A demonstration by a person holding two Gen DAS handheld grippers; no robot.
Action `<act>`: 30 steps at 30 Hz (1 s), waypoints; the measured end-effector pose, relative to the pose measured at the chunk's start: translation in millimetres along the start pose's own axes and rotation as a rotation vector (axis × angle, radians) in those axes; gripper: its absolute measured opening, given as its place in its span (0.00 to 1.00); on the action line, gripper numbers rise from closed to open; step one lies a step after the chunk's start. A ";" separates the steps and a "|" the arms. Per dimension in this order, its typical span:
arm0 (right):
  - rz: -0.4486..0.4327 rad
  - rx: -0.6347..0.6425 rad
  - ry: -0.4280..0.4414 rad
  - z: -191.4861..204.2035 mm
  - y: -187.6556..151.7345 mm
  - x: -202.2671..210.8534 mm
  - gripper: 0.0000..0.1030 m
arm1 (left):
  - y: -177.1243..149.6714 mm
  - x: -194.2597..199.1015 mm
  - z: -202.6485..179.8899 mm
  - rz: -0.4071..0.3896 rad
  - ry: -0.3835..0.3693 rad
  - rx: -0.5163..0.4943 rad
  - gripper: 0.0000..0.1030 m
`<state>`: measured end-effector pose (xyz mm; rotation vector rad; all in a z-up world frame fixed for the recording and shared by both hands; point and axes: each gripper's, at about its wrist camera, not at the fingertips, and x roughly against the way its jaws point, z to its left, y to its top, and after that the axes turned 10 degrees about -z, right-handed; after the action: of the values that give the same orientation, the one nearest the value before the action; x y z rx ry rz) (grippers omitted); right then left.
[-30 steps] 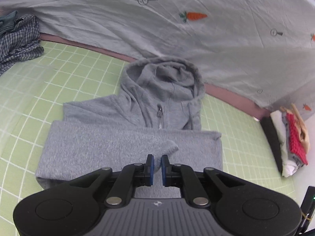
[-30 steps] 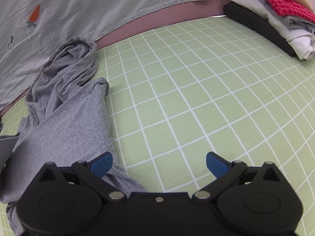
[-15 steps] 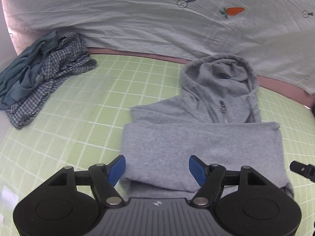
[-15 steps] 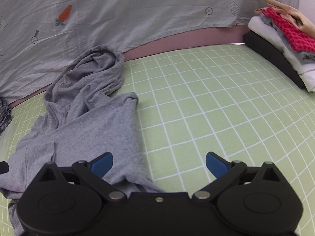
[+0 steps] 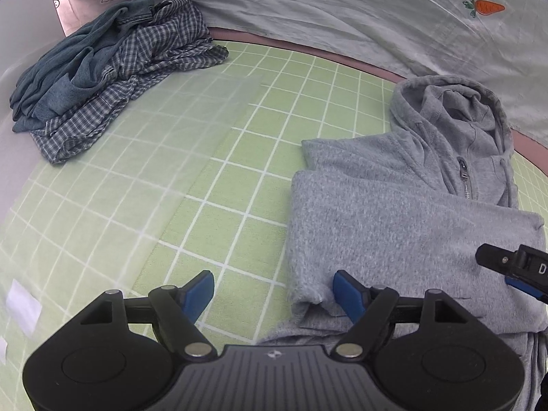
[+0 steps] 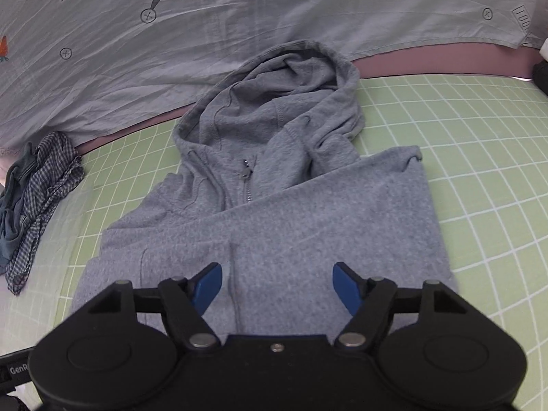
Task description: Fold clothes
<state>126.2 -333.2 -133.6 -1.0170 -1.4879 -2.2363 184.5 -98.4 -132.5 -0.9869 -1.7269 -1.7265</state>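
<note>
Left wrist: green gridded mat (image 5: 239, 178), grey printed sheet (image 5: 342, 10) behind.

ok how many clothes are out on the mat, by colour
grey: 1, the hoodie
blue-white check: 1, the checked shirt
teal: 1, the teal garment bunched with it
total: 3
</note>
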 end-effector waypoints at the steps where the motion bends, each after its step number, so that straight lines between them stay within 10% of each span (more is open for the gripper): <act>1: 0.011 0.007 0.013 4.0 -2.0 -2.8 0.62 | 0.1 -1.2 -0.2 0.001 -0.002 -0.001 0.75; 7: 0.055 0.053 0.073 21.7 -12.2 -14.0 0.54 | -0.3 -5.8 0.5 0.005 -0.009 -0.001 0.77; 13: 0.062 0.116 0.150 21.9 -13.9 -9.3 0.05 | 1.8 -4.2 -4.0 0.002 0.004 -0.022 0.77; 30: -0.084 0.023 -0.020 -72.7 16.2 43.6 0.04 | -6.0 6.7 -49.0 -0.036 -0.080 -0.128 0.77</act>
<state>74.7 -398.1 -109.2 -0.9907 -1.5889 -2.2669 168.8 -145.4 -127.7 -1.1005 -1.7107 -1.8637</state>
